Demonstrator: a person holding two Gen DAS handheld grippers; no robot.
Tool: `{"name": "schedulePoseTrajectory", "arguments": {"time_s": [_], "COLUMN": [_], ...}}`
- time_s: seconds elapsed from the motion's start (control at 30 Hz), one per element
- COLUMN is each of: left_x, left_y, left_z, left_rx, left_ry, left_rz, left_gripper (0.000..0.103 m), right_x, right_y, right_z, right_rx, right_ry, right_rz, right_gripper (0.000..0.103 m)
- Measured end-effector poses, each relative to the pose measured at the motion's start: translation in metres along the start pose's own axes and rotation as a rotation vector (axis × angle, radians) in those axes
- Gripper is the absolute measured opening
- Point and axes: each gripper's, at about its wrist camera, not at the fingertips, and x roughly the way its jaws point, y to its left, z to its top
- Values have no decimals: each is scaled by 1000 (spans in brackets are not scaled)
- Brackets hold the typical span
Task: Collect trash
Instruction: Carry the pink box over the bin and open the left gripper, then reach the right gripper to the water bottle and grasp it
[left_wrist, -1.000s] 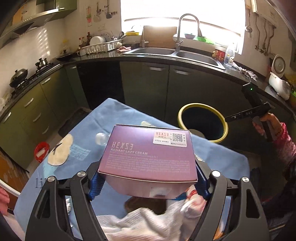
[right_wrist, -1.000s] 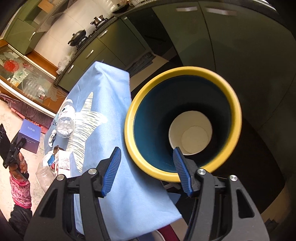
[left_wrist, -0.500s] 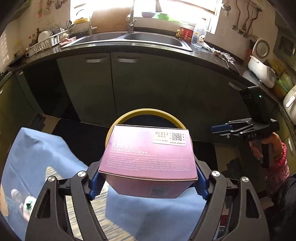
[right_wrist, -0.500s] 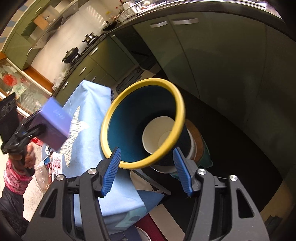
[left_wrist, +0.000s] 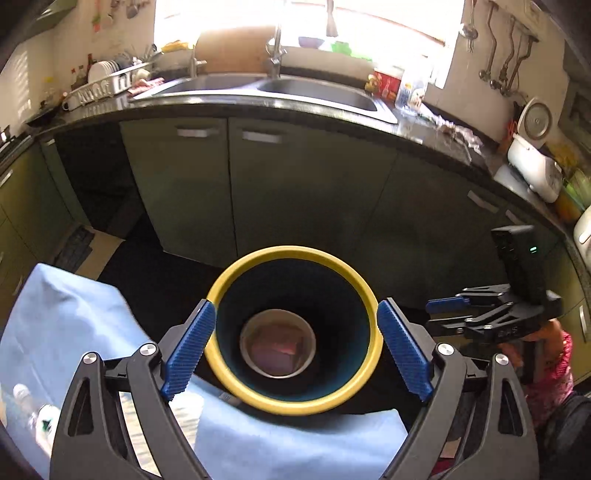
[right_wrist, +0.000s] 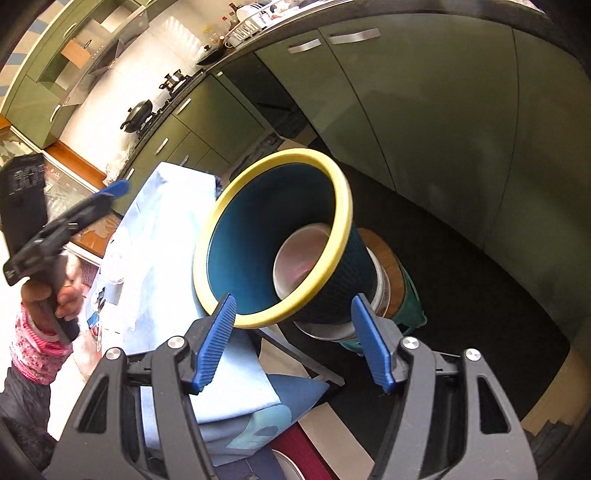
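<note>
Left wrist view: left gripper (left_wrist: 295, 354) fingers spread empty above the yellow-rimmed bin (left_wrist: 236, 384); the purple box (left_wrist: 277, 346) lies at its bottom. Right wrist view: right gripper (right_wrist: 293, 341) fingers apart, empty, near the bin (right_wrist: 221, 206), blue cloth (right_wrist: 166, 206) beside it.

Yellow-rimmed bin (right_wrist: 332, 236) holds perhaps a pinkish box.
</note>
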Motion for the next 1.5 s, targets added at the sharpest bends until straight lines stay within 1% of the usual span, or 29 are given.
{"name": "schedulePoseTrajectory", "arguments": {"time_s": [0.13,0.17,0.23,0.3,0.43,0.5,0.63,0.67,0.8,0.9,0.97,1.03,1.17,1.2,1.3,1.4,1.5], "left_x": [-59,-79,-106,-139,-184,-206,-237,-244,-267,-278,-282,-283,-282,-283,-284,-282,-284], "left_y": [13,17,26,37,59,74,105,114,151,175,185,191,197,198,201,204,206], "left_z": [-14,-21,-34,-56,-99,-128,-180,-195,-247,-285,-304,-319,-339,-345,-356,-361,-361], "left_rx": [-61,-74,-94,-132,-194,-252,-358,-388,-482,-550,-584,-610,-641,-650,-689,-721,-731], "left_ry": [-98,-130,-169,-222,-273,-297,-330,-339,-374,-372,-362,-358,-353,-357,-366,-360,-373], "left_rz": [21,55,103,152,293,367,485,531,670,734,757,759,785,788,766,767,755], "left_gripper": [93,94,96,97,98,98,98,98,98,98,98,98,98,98,98,98,98], "right_x": [6,8,12,17,29,37,57,64,89,112,130,153,201,209,234,256,275], "right_y": [9,13,20,28,57,76,125,141,205,258,286,313,358,365,385,395,400], "right_z": [0,1,2,4,8,12,19,22,33,43,51,57,67,68,69,67,62], "right_rx": [-19,-25,-39,-59,-109,-144,-244,-276,-400,-489,-527,-556,-585,-592,-621,-640,-657], "right_ry": [15,19,28,40,62,77,114,128,183,230,268,319,426,442,486,530,564], "right_rz": [8,5,-3,-8,-16,-19,-17,-14,12,33,52,52,25,18,-22,-61,-98], "right_gripper": [64,65,66,66,66,66,66,66,66,70,75,77,77,78,78,80,81]}}
